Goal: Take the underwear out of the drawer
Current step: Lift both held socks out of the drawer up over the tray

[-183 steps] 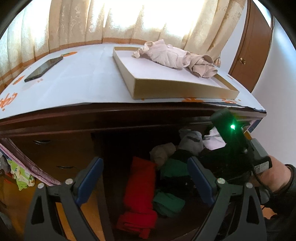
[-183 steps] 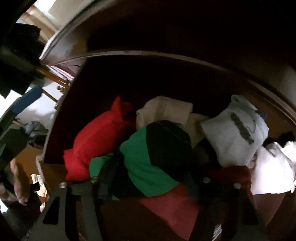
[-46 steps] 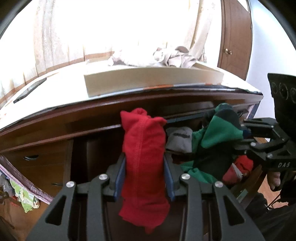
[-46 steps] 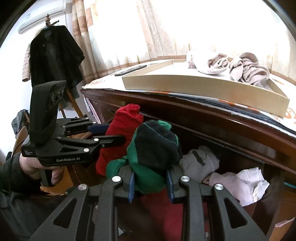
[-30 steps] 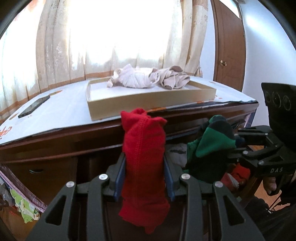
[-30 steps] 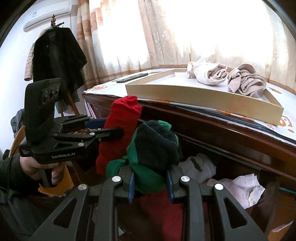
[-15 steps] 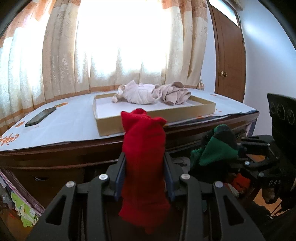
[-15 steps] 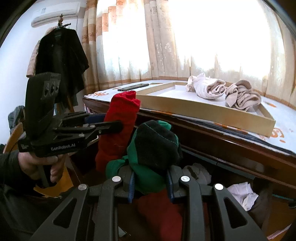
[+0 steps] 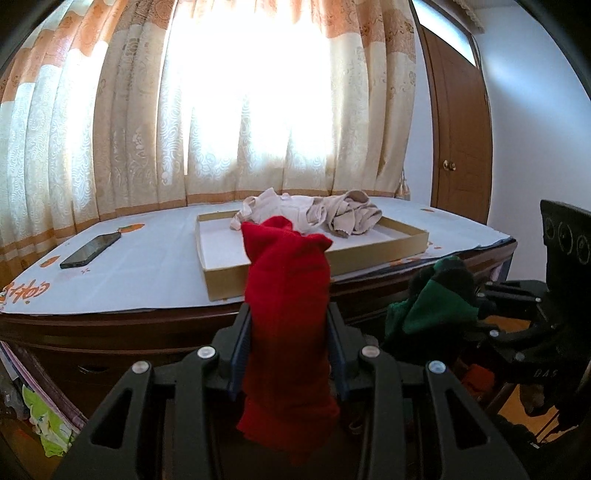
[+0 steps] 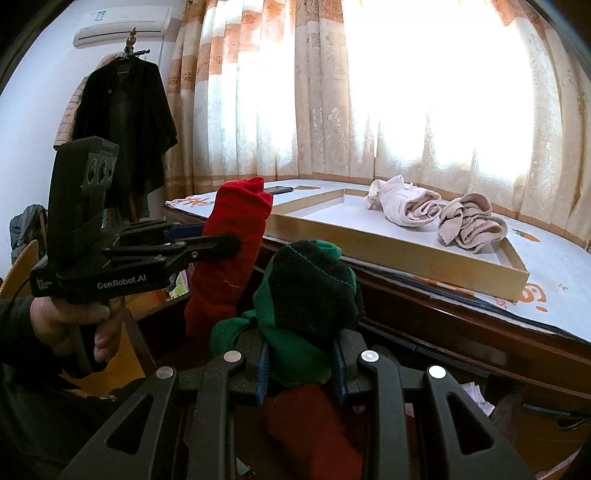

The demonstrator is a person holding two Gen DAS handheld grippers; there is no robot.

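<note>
So the red underwear (image 9: 286, 317) is pinched upright in the left gripper (image 9: 288, 354), held up in front of the dresser (image 9: 110, 332), its top about level with the tray (image 9: 229, 284). The green-and-black pair (image 10: 306, 310) is squeezed the same way in the right gripper (image 10: 301, 363), bunched up, just right of the red one and a bit lower. More red cloth (image 10: 310, 424) hangs under the right gripper.

The dresser is dark wood with a white printed cover (image 9: 140, 273) on top. The shallow cardboard tray sits on it with two beige bundles (image 10: 406, 206) (image 10: 471, 227) at its far end, and a dark phone (image 9: 90, 250) lies left of it, well apart.

Room's pretty bright: patterned cream-and-orange curtains (image 9: 221, 110) across the window behind, brown door (image 9: 458, 147) on the right, black coat (image 10: 123, 129) hanging on the left wall under an AC unit (image 10: 123, 27). A hand (image 10: 74, 325) grips the left gripper's handle. Between both grippers and the tray there's just the dresser's front edge.
</note>
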